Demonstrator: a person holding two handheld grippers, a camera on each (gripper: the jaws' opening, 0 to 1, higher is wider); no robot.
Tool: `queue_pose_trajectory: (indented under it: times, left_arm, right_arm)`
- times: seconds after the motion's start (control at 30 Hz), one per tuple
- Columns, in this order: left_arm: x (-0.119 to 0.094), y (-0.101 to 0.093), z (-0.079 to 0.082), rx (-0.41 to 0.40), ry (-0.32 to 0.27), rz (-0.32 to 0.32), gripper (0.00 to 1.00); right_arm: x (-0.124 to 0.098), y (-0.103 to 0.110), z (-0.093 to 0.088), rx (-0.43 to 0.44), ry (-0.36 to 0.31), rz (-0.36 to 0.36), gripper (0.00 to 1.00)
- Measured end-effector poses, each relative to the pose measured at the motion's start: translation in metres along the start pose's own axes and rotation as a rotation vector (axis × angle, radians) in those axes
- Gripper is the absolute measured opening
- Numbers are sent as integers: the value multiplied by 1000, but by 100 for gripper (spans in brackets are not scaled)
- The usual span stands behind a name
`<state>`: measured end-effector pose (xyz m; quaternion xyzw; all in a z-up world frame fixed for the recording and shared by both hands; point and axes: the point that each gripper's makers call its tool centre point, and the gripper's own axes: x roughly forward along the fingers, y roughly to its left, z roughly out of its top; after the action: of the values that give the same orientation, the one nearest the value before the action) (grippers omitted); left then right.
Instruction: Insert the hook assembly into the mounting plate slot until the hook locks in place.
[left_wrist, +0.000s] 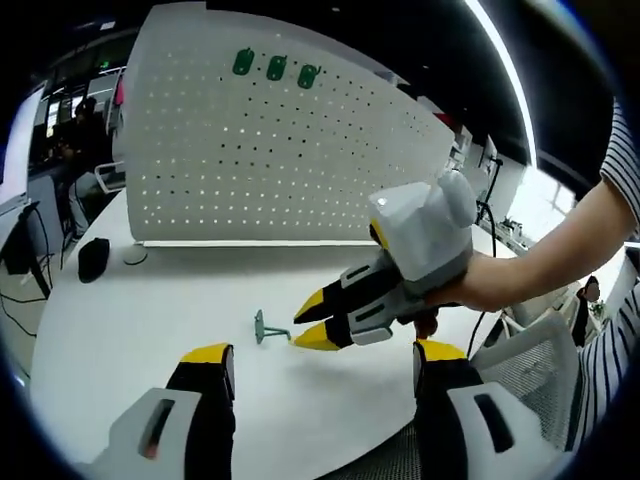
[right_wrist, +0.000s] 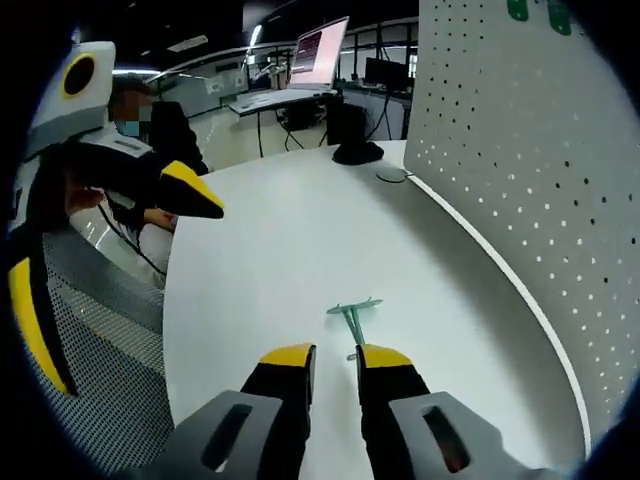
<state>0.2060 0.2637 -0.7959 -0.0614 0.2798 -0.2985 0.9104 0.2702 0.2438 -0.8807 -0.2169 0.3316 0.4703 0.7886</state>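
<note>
Right gripper view has the right gripper down at the table, jaws narrowed but not gripping, and the green hook lying flat just past the tips. So this is the pickup step, I think. Left gripper hangs wide and empty, nearer the table edge than the hook. Well beyond the hook stands the white pegboard. Next: straddle the stem, squeeze, then carry it there.

white table | mesh chair | lit monitor | ceiling light strip
</note>
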Motion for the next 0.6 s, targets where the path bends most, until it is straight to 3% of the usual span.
queue_pose_trajectory:
  times: [0.3,0.33,0.43,0.6]
  left_arm:
    - [1,1,-2,24,13,11,74]
    - [1,1,-4,71,31,16,74]
    - [3,-6,-9,111,56,3,74]
    - [3,-4,-8,99,53,8,73]
  right_arm:
    - [22,-12,6,-17,23,3,12]
    - [25,-14,5,-16,28,5,11]
    - [30,-13,-4,37,68,27,9]
    - [31,-19,-3,71,61,20,7]
